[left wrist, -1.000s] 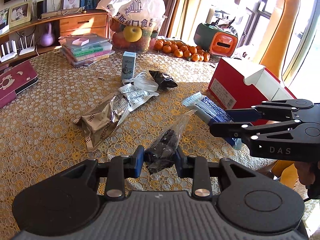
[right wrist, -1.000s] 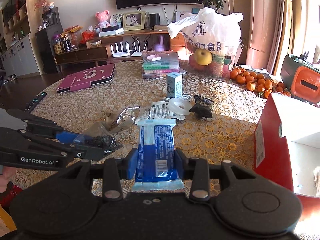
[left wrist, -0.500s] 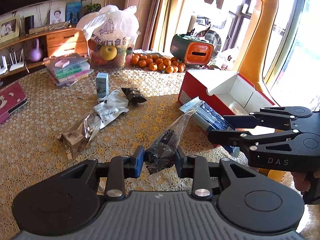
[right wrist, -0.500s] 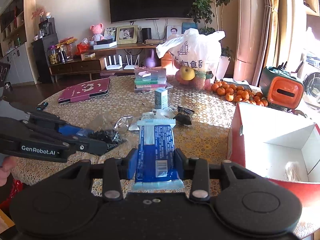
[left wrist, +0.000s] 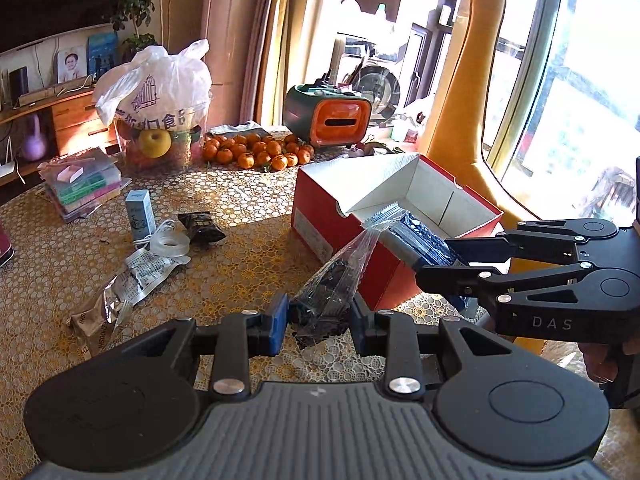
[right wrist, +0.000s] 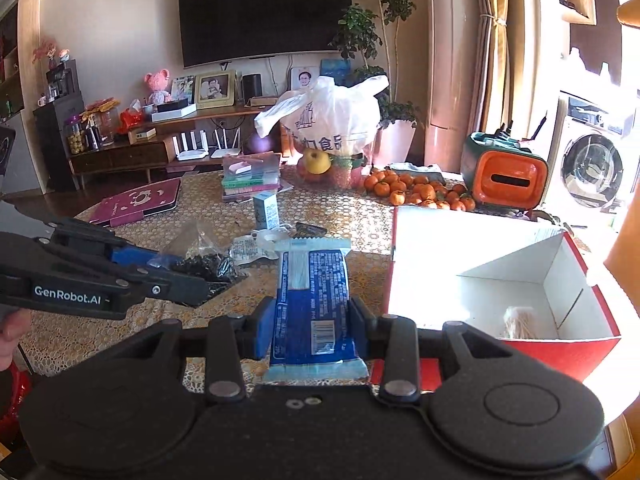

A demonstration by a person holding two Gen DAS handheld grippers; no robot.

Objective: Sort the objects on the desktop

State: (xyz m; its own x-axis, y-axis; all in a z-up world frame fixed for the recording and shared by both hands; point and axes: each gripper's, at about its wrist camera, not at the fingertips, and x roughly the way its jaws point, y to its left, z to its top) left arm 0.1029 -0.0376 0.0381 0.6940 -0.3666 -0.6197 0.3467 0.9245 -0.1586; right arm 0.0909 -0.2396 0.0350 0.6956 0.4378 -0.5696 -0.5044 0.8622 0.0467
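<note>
My left gripper is shut on a clear plastic bag of small black pieces, held above the table in front of the red box. My right gripper is shut on a blue wrapped packet, which also shows in the left wrist view as the blue packet at the box's near rim. The red box stands open with white walls and a pale bundle on its floor. From the right wrist view the left gripper and its bag sit at the left.
On the lace tablecloth lie a silver foil pack, a printed sachet, clear tape roll, black snack pack and small blue carton. Behind are stacked books, a fruit bag, oranges and an orange-green appliance.
Both grippers have risen and swung right toward the red box, each still holding its item. The box's open inside now shows in both views.
</note>
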